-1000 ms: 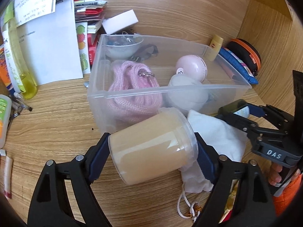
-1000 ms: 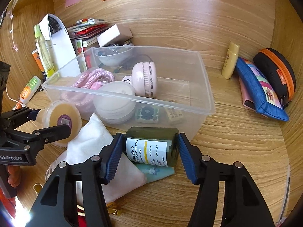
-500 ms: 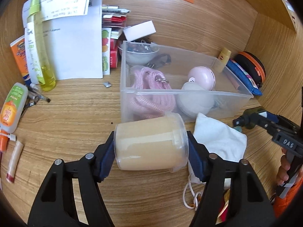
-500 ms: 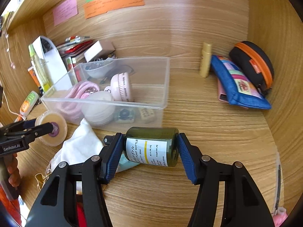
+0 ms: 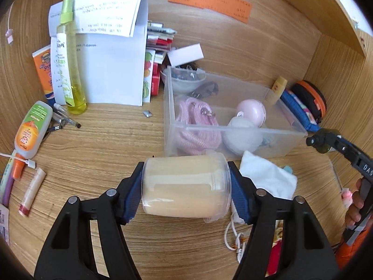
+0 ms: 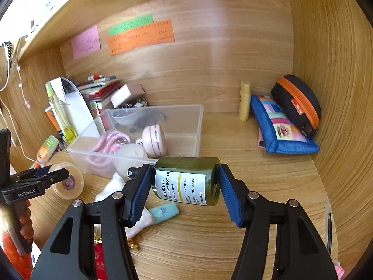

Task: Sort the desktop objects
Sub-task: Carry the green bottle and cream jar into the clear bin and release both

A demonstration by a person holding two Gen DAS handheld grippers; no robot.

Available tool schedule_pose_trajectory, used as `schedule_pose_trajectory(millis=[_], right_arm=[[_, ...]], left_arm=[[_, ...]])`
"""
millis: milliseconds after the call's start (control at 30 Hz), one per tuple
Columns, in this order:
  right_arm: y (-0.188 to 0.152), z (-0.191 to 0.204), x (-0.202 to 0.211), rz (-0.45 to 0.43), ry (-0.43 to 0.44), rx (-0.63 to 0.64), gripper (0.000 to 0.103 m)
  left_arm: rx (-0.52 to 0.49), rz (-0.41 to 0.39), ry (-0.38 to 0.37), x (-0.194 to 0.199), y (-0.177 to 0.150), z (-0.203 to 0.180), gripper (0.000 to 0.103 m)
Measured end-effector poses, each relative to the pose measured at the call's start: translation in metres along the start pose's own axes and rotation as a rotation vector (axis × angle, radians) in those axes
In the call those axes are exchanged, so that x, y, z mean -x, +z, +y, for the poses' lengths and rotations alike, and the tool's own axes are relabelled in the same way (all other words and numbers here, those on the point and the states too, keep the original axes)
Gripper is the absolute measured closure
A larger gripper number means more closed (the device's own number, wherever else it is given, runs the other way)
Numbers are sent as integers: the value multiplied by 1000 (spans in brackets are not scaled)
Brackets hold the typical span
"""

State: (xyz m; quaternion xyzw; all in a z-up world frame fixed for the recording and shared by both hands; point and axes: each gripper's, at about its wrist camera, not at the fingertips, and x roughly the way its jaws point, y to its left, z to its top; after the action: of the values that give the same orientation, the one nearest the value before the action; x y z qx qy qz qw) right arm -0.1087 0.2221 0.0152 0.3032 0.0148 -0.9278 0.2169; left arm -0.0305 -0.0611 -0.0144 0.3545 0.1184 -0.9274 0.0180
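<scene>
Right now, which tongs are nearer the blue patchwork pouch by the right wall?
Right. The right tongs, shut on the green pump bottle, sit just left of the blue pouch; the left tongs, holding the cream jar, are beyond the clear bin.

Your left wrist camera is looking forward and down along the left gripper (image 5: 186,184), close over the bench (image 5: 98,144). Your right wrist camera is facing the back wall from the right gripper (image 6: 185,184), a little higher. Both views are sharing the clear box (image 5: 233,128) (image 6: 177,121), and each is catching the other gripper at its edge.
</scene>
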Motion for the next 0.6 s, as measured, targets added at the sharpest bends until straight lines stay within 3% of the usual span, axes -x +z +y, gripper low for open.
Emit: schedule_pose_trajectory(millis=[200,600], right_arm=[[8,7,0,-22,18,13,49],[39,13,-29,-22,50,50,49]], left_arm=[[4,-49,-15,15,16,-2,36],[-34,-96,-32,6,70,-10,36]])
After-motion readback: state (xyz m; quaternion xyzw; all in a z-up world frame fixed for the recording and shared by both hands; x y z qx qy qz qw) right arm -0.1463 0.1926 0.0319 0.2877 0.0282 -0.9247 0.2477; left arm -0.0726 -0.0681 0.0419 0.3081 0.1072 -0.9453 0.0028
